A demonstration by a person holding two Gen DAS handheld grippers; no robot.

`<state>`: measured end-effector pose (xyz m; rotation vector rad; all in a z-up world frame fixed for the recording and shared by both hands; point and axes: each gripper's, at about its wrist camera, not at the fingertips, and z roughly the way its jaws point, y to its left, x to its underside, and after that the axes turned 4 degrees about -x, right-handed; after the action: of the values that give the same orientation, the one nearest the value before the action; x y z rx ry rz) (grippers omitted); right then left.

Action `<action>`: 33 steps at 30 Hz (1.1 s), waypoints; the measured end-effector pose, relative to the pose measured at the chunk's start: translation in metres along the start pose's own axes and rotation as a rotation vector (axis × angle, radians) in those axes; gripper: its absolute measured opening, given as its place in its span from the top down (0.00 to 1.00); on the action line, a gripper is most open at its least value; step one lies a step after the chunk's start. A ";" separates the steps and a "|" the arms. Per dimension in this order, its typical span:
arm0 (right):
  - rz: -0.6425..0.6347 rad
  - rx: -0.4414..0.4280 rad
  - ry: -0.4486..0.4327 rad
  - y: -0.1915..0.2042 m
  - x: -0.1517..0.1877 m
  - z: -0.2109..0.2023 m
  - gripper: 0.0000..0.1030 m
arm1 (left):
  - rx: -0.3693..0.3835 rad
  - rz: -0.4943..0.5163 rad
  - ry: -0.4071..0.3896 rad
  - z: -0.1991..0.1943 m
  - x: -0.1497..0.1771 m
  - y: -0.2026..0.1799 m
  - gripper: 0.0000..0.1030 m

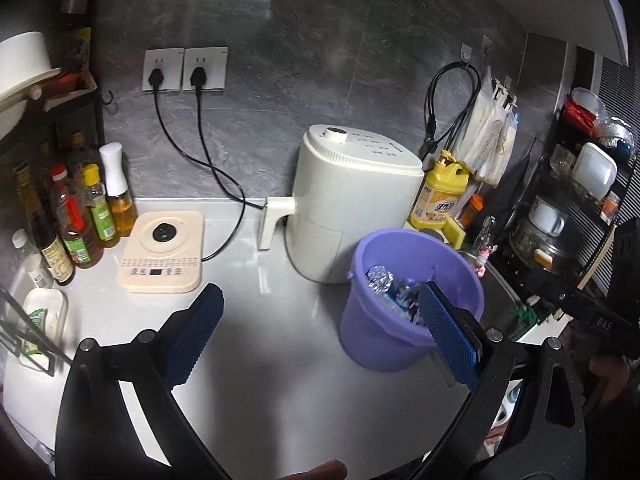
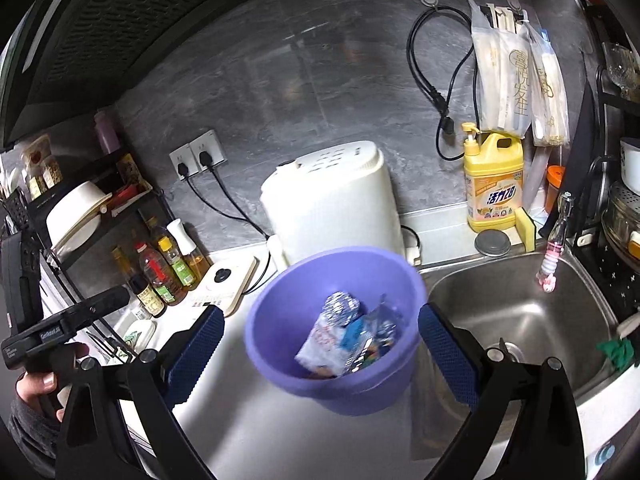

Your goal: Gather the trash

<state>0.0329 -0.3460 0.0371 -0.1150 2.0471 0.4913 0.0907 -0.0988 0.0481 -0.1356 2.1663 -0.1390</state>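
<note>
Both tools stand with their blue ribbed pads apart and nothing between them: my left tool (image 1: 320,332) hangs over the pale grey counter (image 1: 260,320), my right tool (image 2: 322,346) above the round lilac plastic bucket (image 2: 280,344). That bucket sits on the counter just beside the steel sink (image 2: 520,312) and in front of the cream air fryer (image 2: 332,204). Inside it lies the trash: a crumpled ball of silver foil (image 2: 342,306) on top of white and blue plastic wrappers (image 2: 332,340). From the left wrist view I see the foil (image 1: 380,278) near the bucket's (image 1: 372,336) far wall, with my right pad crossing its rim. A yellow detergent bottle (image 2: 494,184) stands at the wall behind the sink
</note>
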 end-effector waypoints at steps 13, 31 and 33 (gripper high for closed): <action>-0.084 -0.002 -0.006 0.090 0.036 -0.021 0.07 | -0.040 0.009 -0.053 -0.064 0.031 0.041 0.06; -0.140 -0.057 0.006 0.160 0.077 -0.029 0.07 | -0.089 -0.053 -0.094 -0.122 0.066 0.096 0.06; -0.140 -0.059 0.005 0.165 0.079 -0.029 0.07 | -0.090 -0.054 -0.096 -0.124 0.067 0.099 0.06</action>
<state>-0.0768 -0.1971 0.0312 -0.2934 2.0138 0.4639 -0.0537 -0.0048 0.0483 -0.2479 2.0743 -0.0640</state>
